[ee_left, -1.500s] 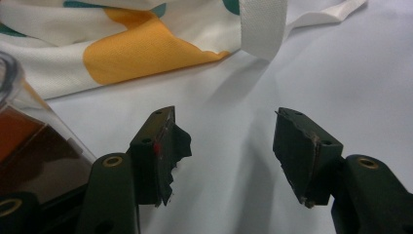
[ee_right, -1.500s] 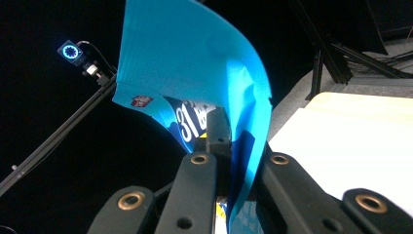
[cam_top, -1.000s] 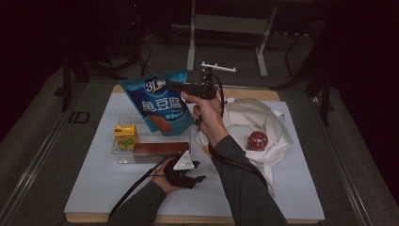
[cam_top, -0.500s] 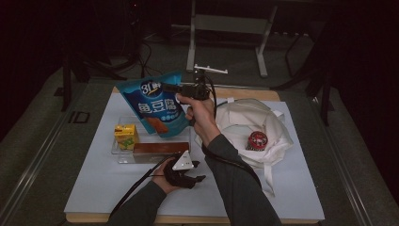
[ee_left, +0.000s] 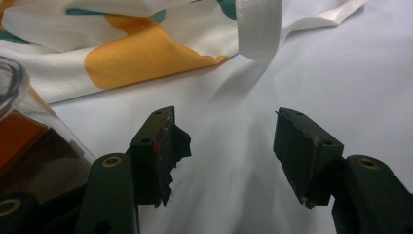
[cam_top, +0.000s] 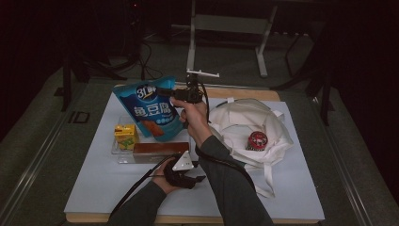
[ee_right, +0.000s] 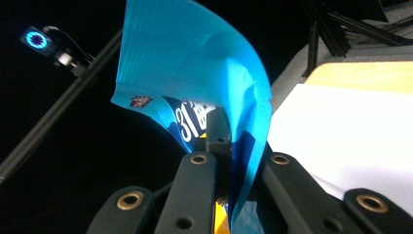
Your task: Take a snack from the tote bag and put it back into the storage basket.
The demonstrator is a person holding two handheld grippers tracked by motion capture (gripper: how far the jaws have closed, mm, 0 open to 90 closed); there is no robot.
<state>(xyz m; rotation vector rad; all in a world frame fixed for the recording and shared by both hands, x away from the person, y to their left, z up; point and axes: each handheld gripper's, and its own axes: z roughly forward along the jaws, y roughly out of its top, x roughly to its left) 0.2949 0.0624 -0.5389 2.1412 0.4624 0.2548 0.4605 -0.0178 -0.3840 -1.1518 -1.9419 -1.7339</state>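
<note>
Above the white table (cam_top: 94, 188), the blue pouch (cam_top: 153, 110) hangs upright, top edge uppermost.

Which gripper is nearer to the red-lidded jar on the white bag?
Left. The left gripper rests on the table in front of the jar; the right gripper is farther back, holding the blue snack pouch.

You see a white cloth bag (cam_top: 244, 123) holding a red tin (cam_top: 257, 140), and a clear tray (cam_top: 123, 157) with a yellow carton (cam_top: 125, 135).

blue snack bag (cam_top: 153, 113) | hides tray's (cam_top: 123, 157) far part
</note>
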